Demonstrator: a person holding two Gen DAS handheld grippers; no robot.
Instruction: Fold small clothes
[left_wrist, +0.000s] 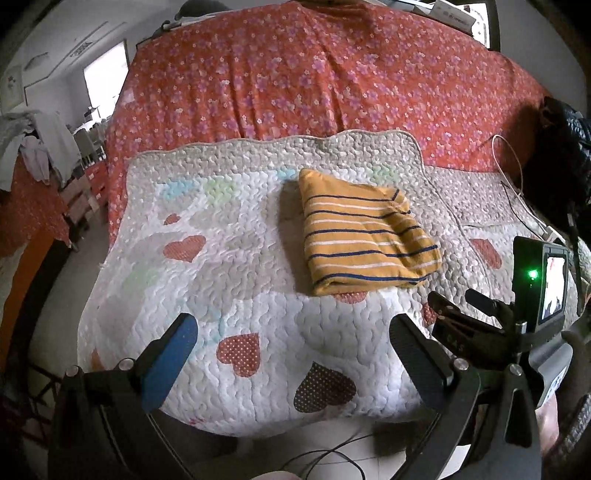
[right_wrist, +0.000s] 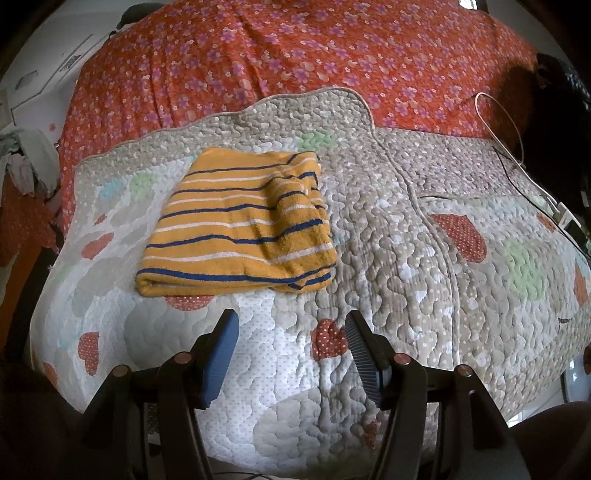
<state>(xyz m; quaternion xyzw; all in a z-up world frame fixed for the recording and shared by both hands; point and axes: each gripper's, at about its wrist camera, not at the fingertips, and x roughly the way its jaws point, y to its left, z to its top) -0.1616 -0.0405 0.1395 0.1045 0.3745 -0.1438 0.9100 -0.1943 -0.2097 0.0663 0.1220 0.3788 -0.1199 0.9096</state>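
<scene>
While folded on the quilt (right_wrist: 424, 229), striped garment (right_wrist: 240, 225); left tongs (left_wrist: 291, 347) and right tongs (right_wrist: 291, 339) wide, empty.

Mustard-yellow garment (left_wrist: 364, 236) with dark blue and white stripes, folded into a compact, roughly rectangular bundle. Lies flat on the heart-patterned quilt (left_wrist: 258, 295), near its far scalloped edge. Thick folded edge faces the cameras; the right side is rumpled, with a raised wrinkle on top. Nothing touches it.
</scene>
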